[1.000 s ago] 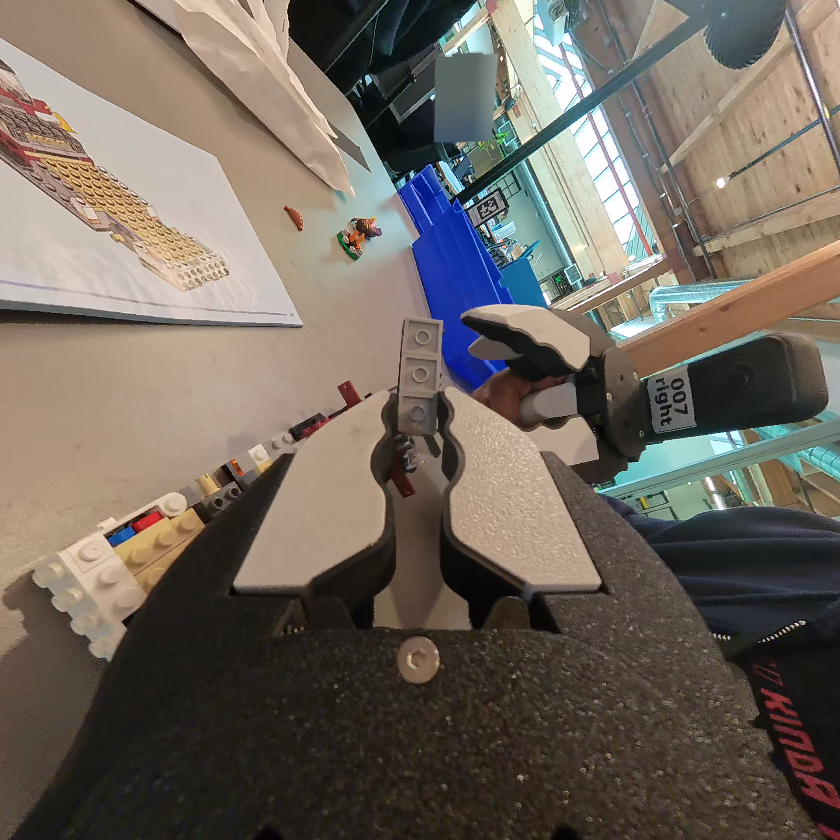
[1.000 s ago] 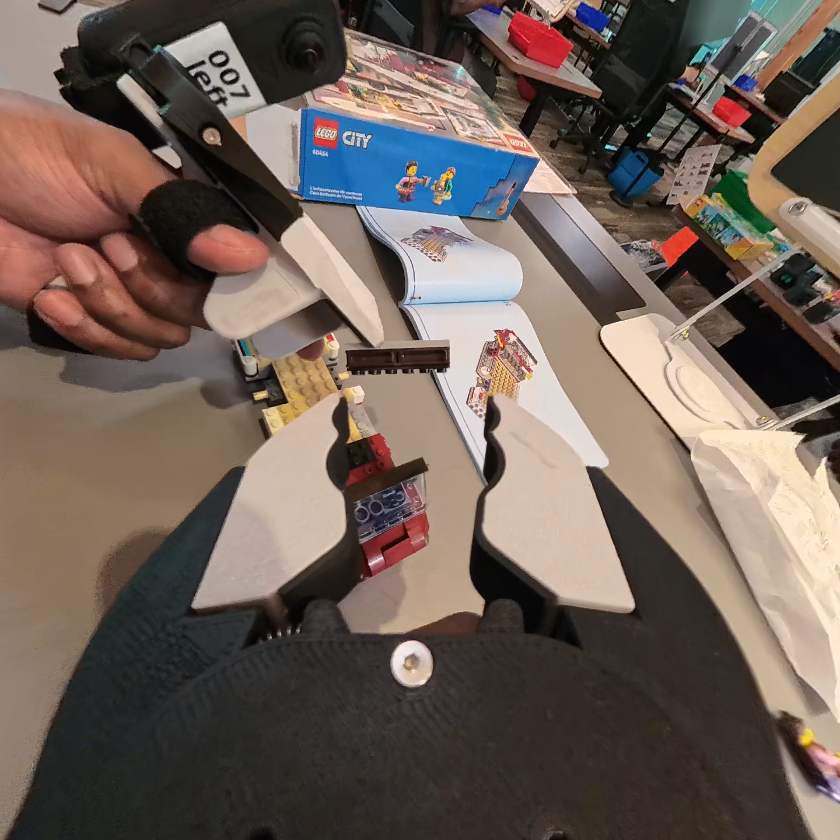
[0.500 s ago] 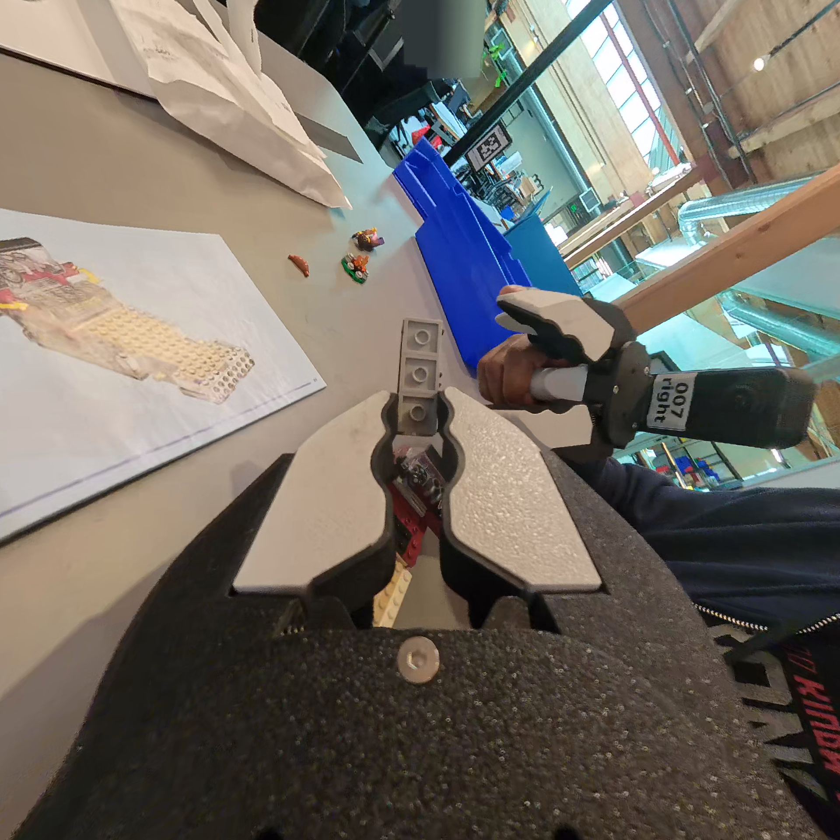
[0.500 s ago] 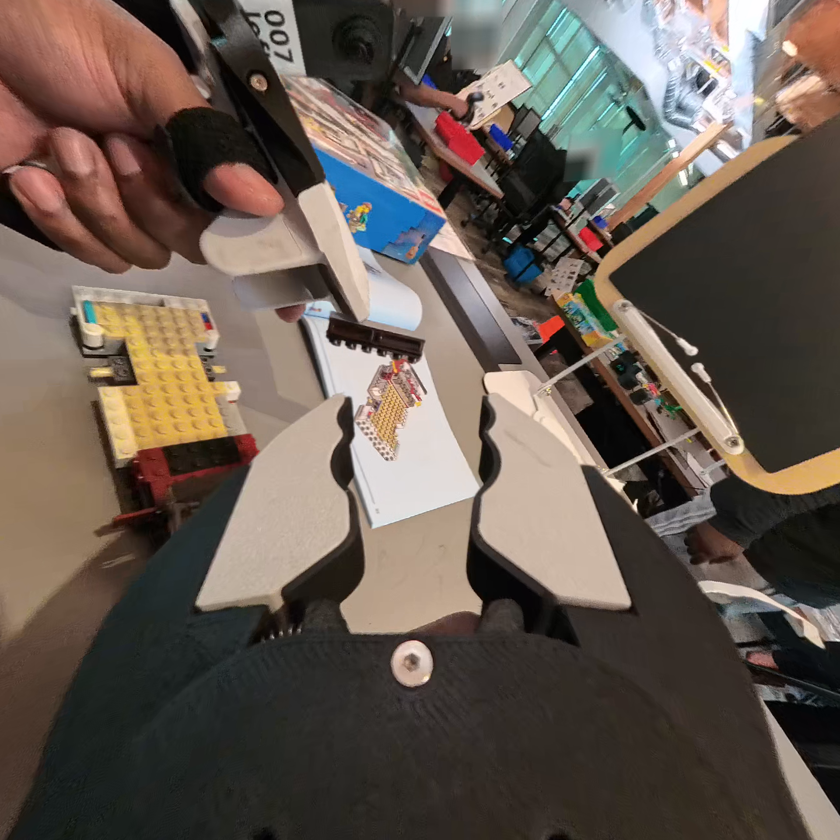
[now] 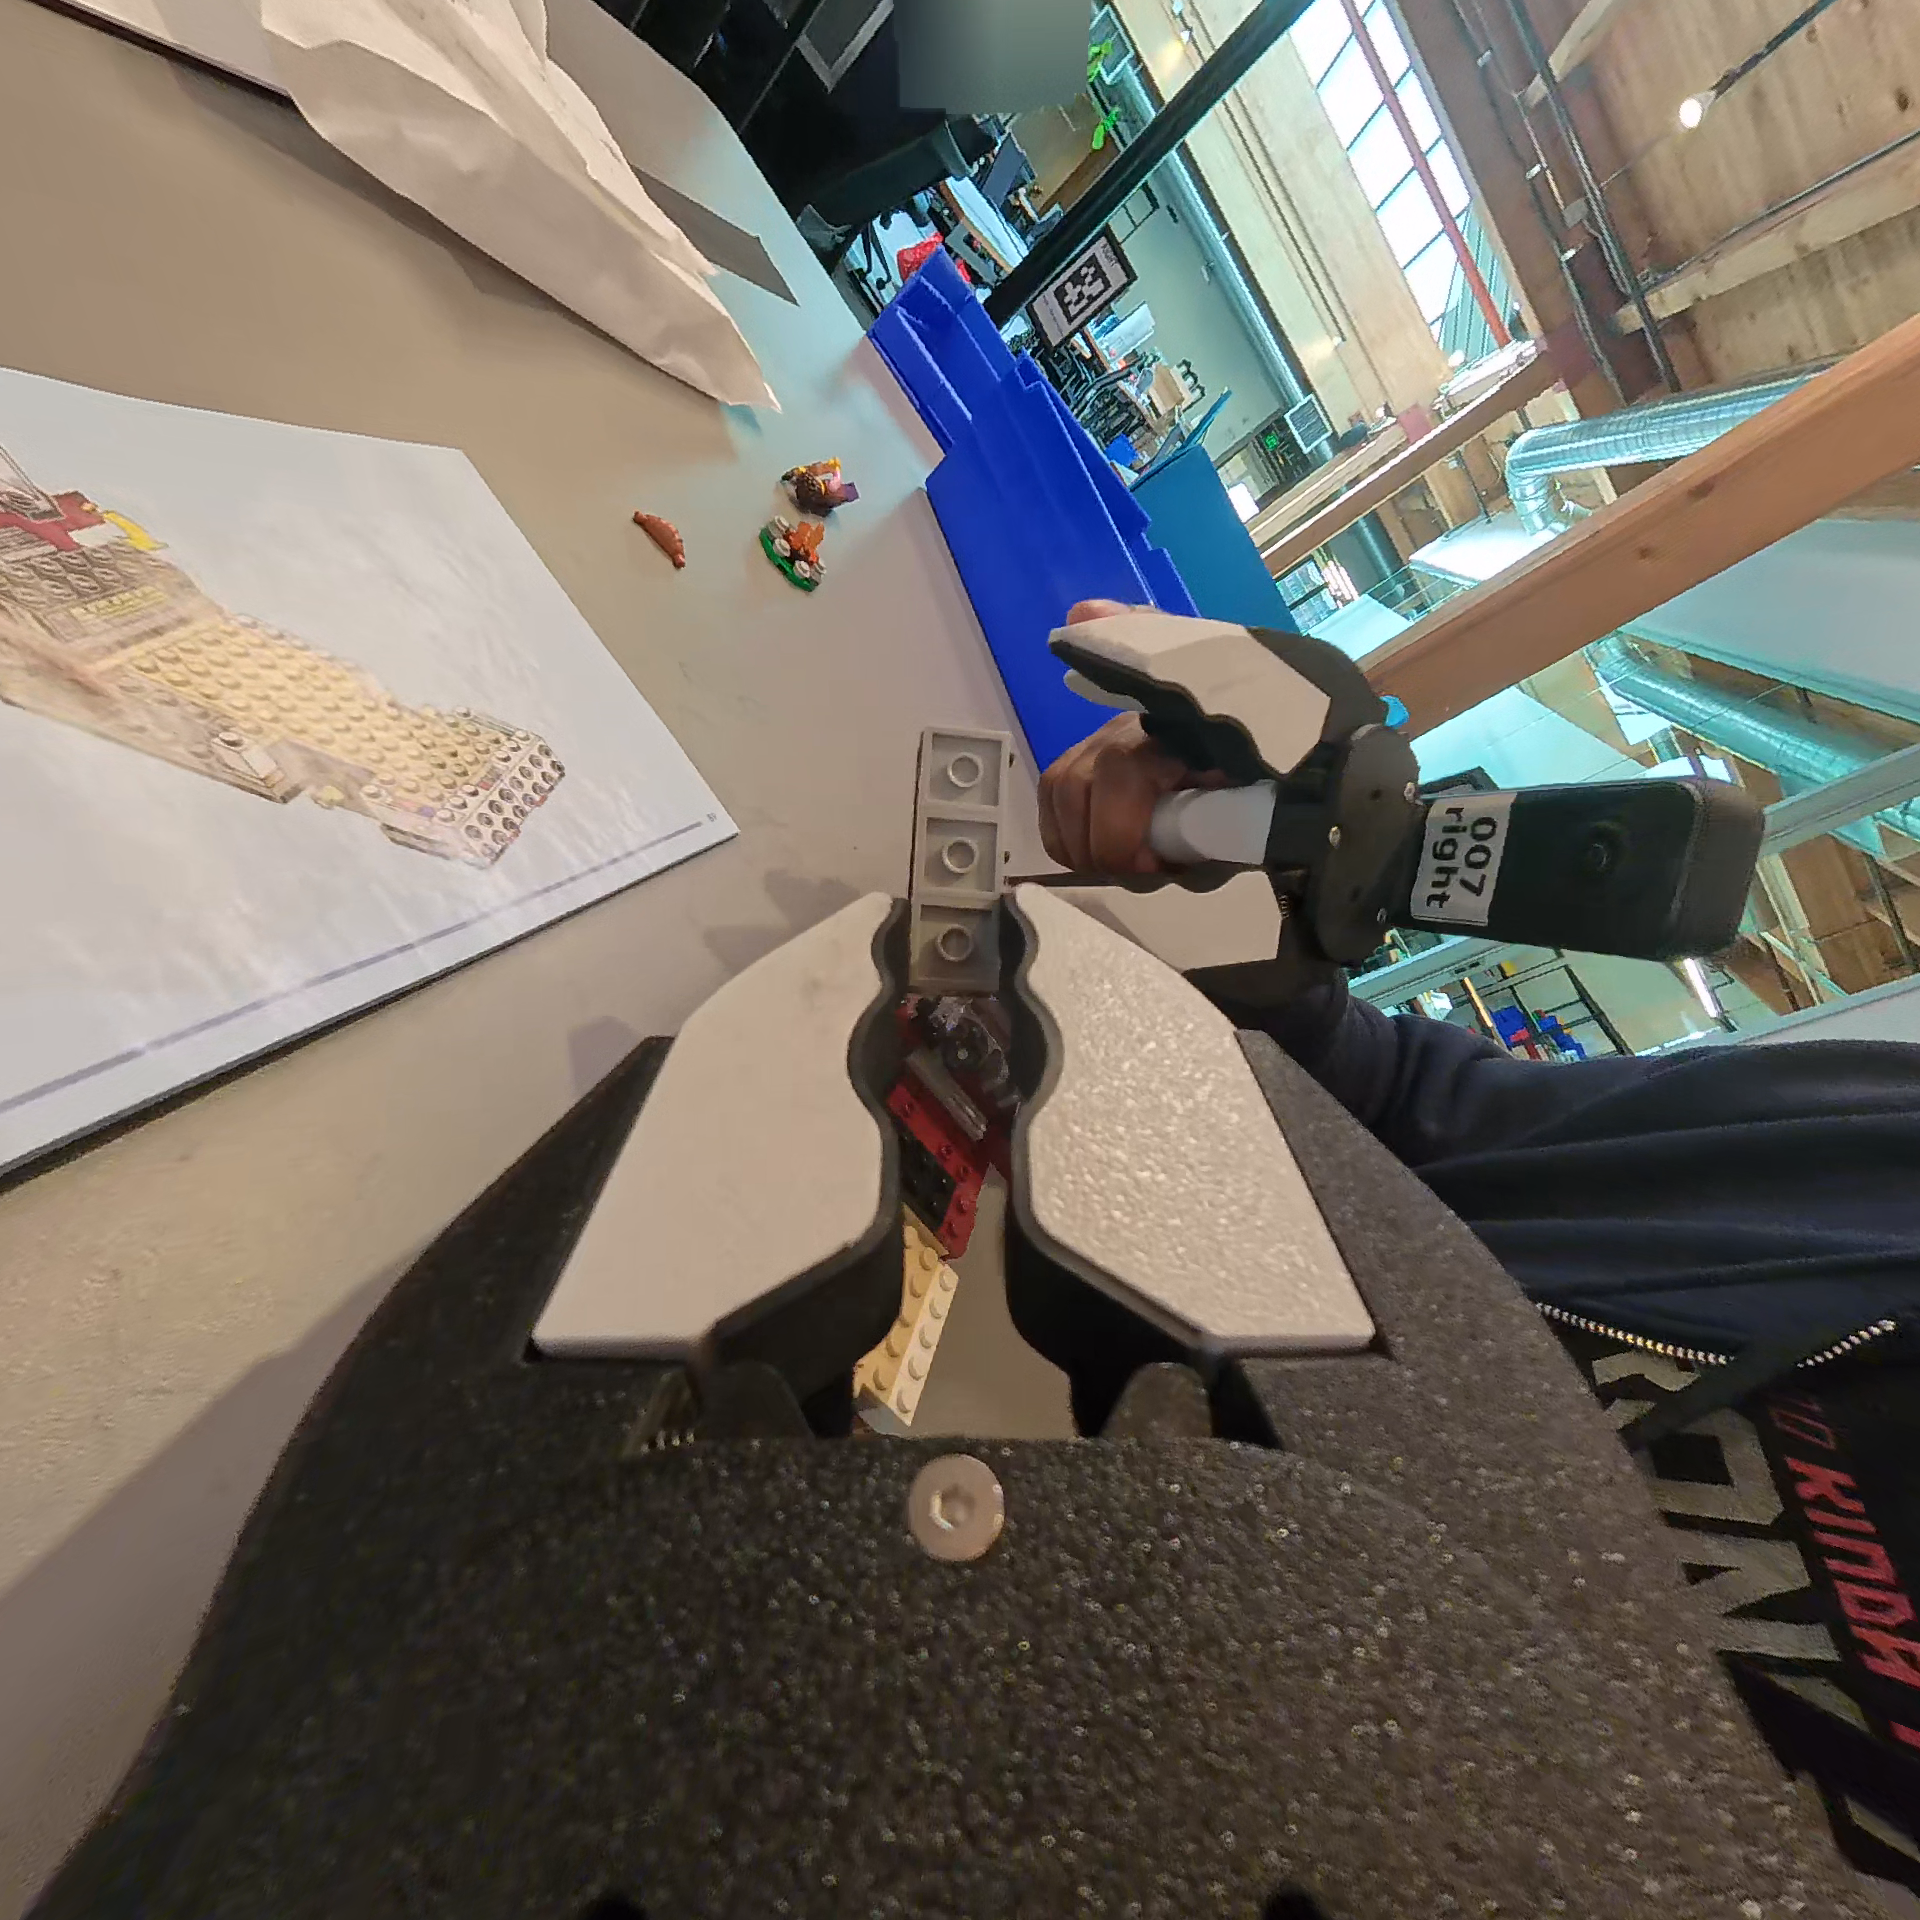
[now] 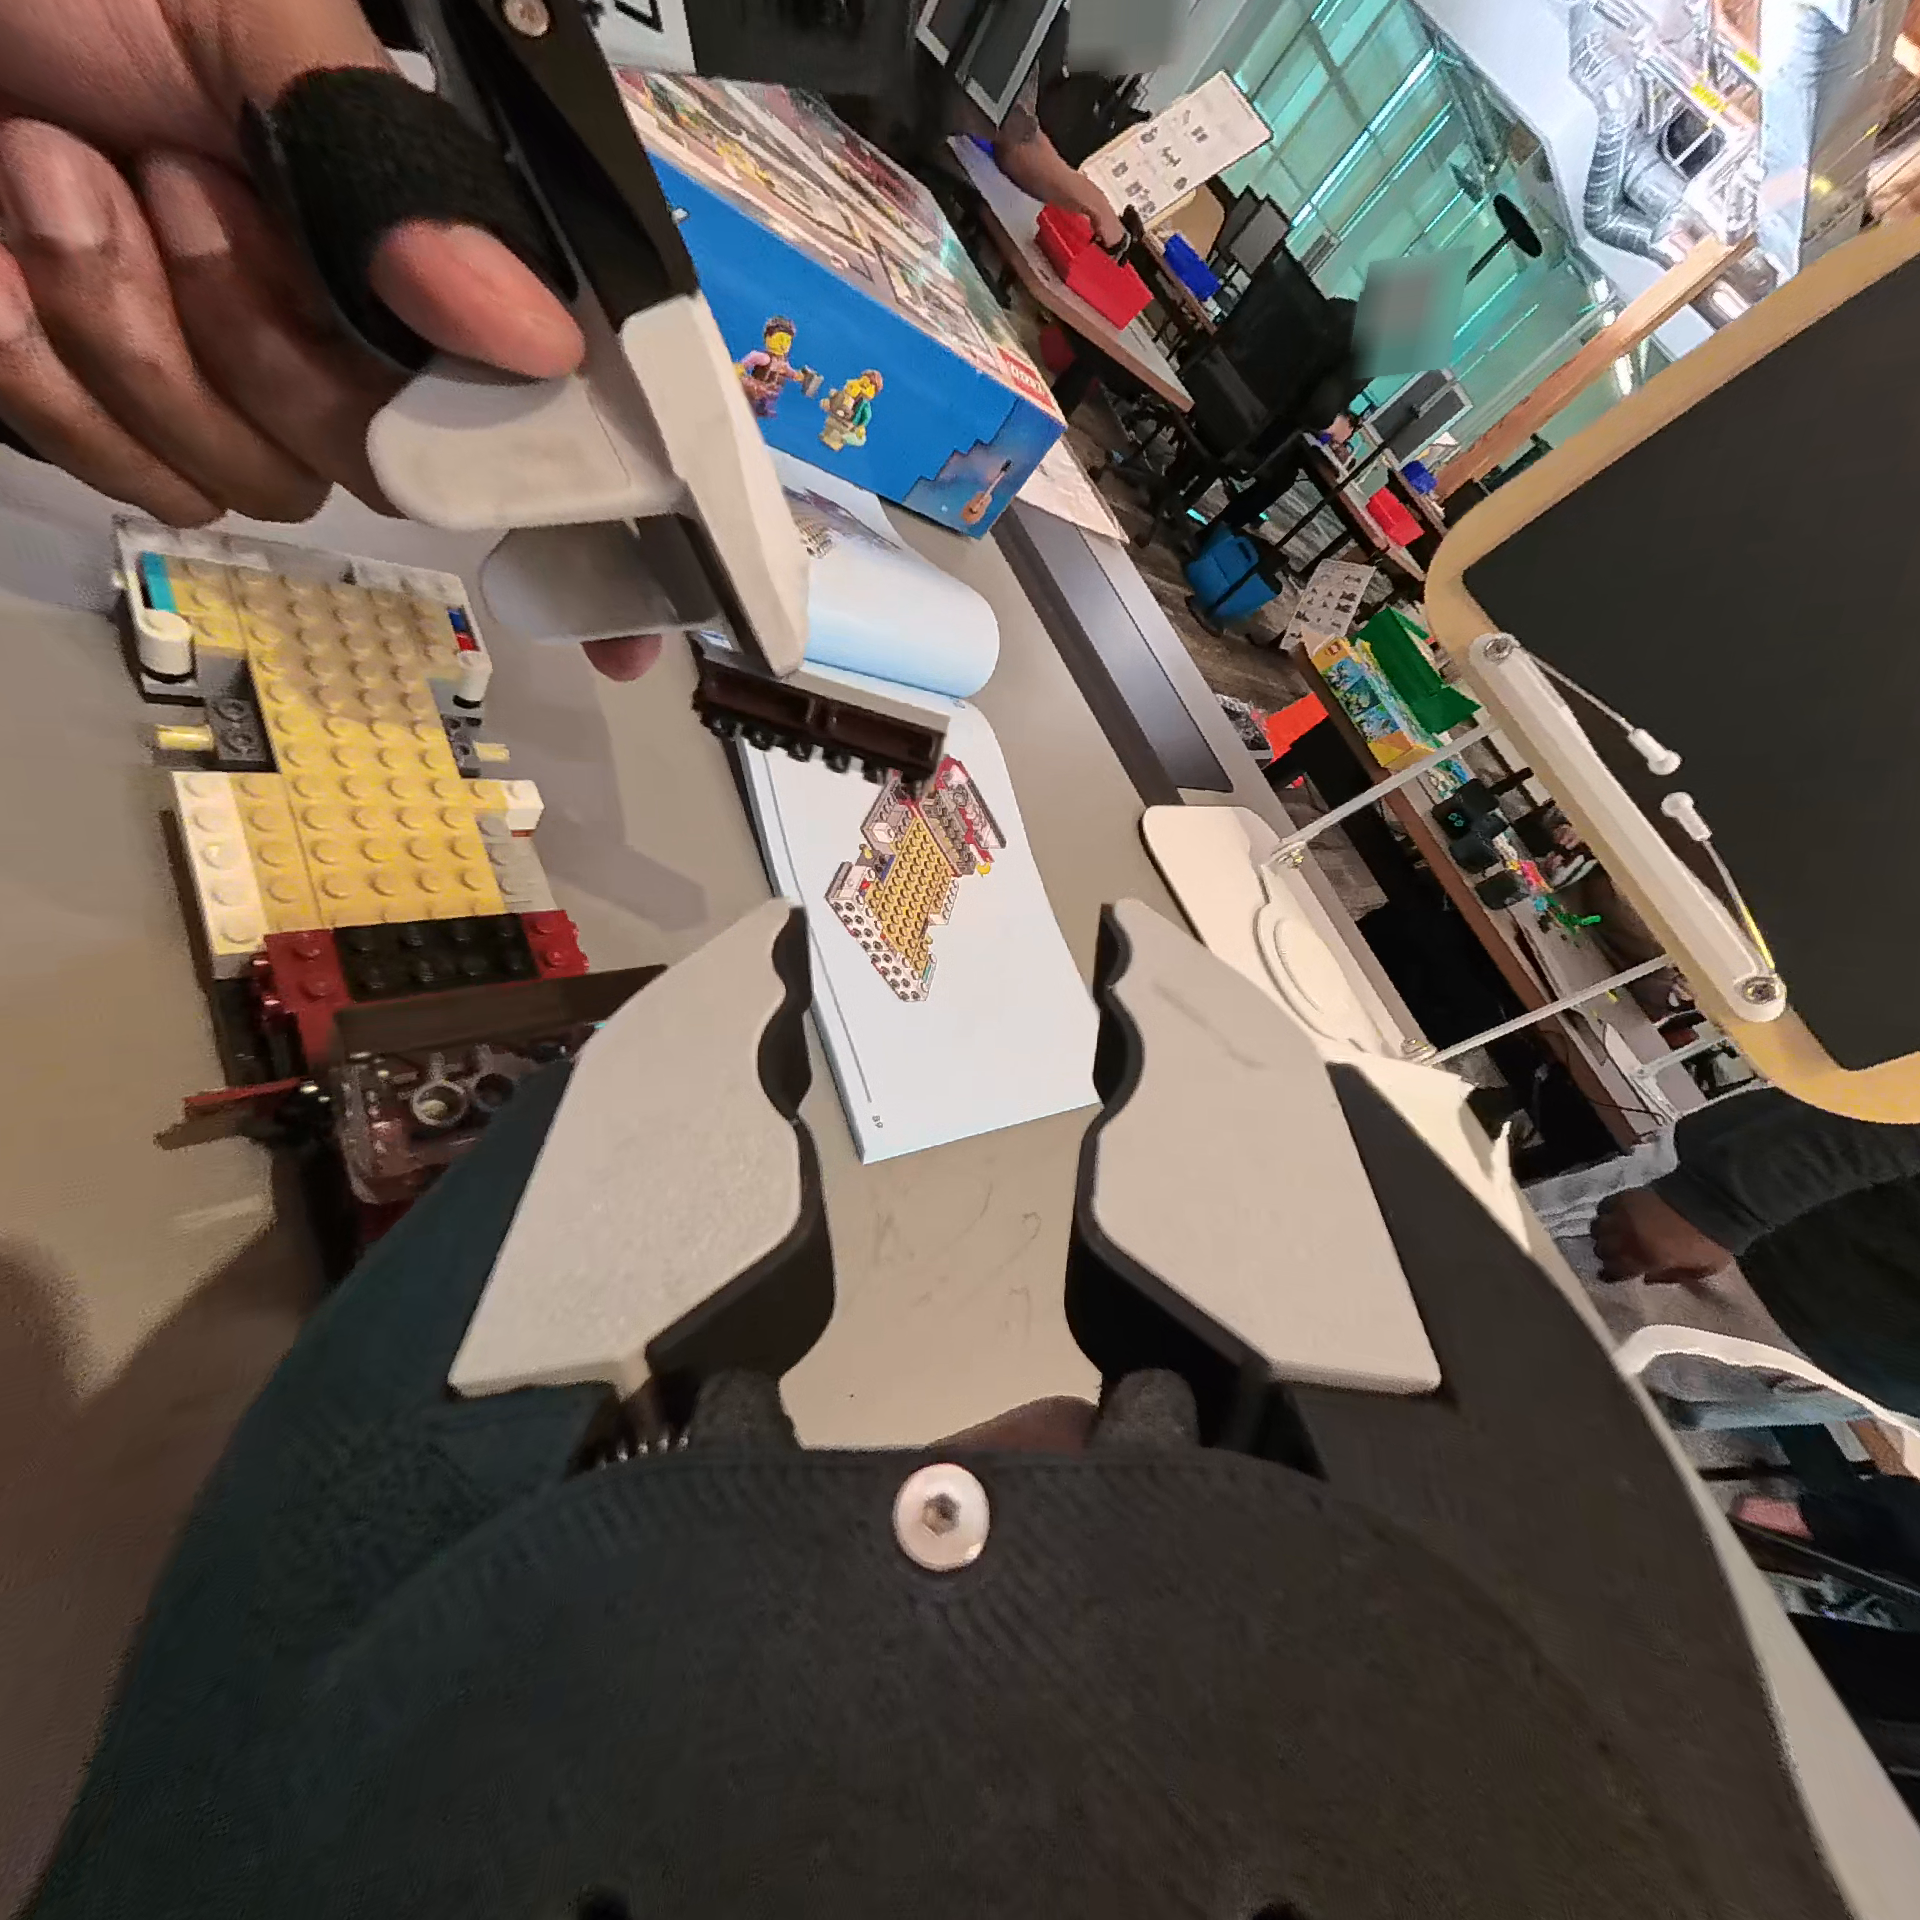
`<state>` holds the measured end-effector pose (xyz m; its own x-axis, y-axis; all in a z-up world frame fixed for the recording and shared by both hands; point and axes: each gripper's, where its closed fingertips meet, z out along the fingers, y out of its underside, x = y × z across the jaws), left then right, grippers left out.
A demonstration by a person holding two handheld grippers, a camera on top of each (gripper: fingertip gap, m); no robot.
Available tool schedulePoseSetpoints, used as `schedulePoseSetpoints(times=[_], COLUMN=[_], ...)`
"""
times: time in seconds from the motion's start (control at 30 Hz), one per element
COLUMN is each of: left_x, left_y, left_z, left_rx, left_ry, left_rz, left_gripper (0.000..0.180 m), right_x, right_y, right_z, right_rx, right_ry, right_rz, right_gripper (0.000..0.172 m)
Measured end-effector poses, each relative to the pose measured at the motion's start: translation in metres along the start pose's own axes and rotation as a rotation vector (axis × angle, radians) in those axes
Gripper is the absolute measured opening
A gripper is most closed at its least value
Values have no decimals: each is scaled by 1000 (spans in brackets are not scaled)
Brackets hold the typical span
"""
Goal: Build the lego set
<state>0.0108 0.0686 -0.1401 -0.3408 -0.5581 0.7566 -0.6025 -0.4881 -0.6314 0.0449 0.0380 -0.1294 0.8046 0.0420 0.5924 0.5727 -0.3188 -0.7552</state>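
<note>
Left wrist view: grey-and-brown studded plate [image 5: 957, 852].

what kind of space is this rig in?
Likely a shared workshop or maker-type lab, not a home. A toy-brick build and open instruction booklet lie on a grey table; behind are more worktables with red bins, and exposed ducting runs overhead.
</note>
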Motion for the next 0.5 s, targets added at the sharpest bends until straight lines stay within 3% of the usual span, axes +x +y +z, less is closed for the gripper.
schedulePoseSetpoints(times=[0.27,0.5], left_x=[5,6], left_y=[-5,-8], left_z=[-4,-7], left_rx=[14,28], left_ry=[-1,3], left_rz=[38,48], left_gripper=[16,16], right_x=[10,15], right_y=[7,6], right_z=[-3,-7], right_rx=[26,58], right_ry=[52,140], right_rz=[-14,-133], right_gripper=[52,52])
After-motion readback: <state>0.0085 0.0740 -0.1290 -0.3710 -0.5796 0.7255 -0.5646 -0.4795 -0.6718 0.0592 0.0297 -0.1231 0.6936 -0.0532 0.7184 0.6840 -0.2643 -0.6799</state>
